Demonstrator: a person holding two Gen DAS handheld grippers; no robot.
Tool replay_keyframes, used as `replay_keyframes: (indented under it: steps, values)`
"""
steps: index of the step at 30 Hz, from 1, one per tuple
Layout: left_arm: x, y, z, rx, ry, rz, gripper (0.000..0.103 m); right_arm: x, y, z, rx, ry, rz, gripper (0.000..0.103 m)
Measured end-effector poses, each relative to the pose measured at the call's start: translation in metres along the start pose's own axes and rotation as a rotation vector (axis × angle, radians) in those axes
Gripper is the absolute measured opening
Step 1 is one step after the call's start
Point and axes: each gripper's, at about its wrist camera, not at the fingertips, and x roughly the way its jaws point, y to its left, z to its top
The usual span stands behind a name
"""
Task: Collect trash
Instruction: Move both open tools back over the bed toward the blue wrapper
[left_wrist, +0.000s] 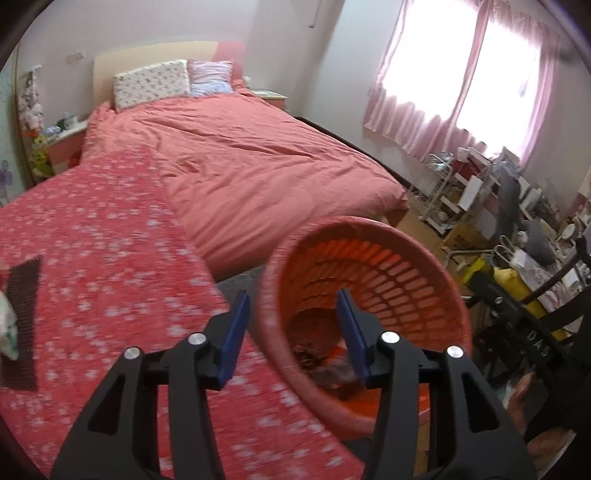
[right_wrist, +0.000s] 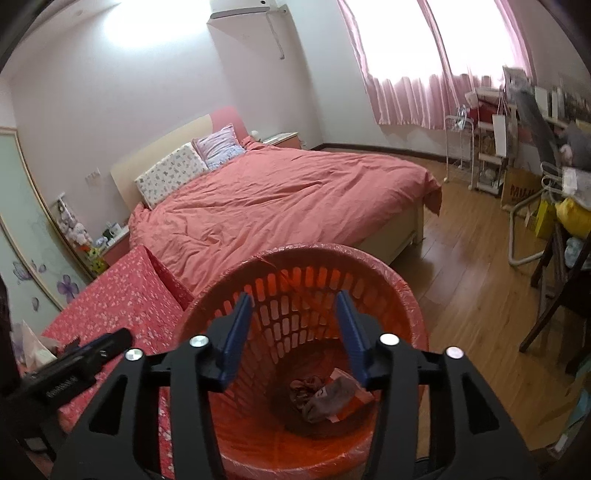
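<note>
Both grippers hung over the orange bin (right_wrist: 306, 332) — right gripper (right_wrist: 293, 332) and left gripper (left_wrist: 291, 332) with jaws parted, empty. Crumpled trash (right_wrist: 325, 397) lay at its bottom. The drop looked done — next, probably, another piece to find.

the flowery red cloth (left_wrist: 110, 236) looks smeary. the trash (left_wrist: 325, 363) deep in the orange basket (left_wrist: 406, 258) is a fuzzy lump.
</note>
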Motion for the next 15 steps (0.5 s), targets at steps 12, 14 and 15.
replay_keyframes:
  steps: [12,14,15]
  values:
    - [-0.072,0.083,-0.032,-0.035,-0.052,0.21,0.061,-0.014,0.055,-0.004,-0.129,-0.004,0.031,0.061]
    - [-0.083,0.098,-0.037,-0.048,-0.058,0.237,0.062,-0.016,0.067,-0.008,-0.152,0.002,0.047,0.061]
    - [-0.09,0.107,-0.041,-0.057,-0.061,0.253,0.062,-0.017,0.074,-0.011,-0.165,0.007,0.055,0.061]
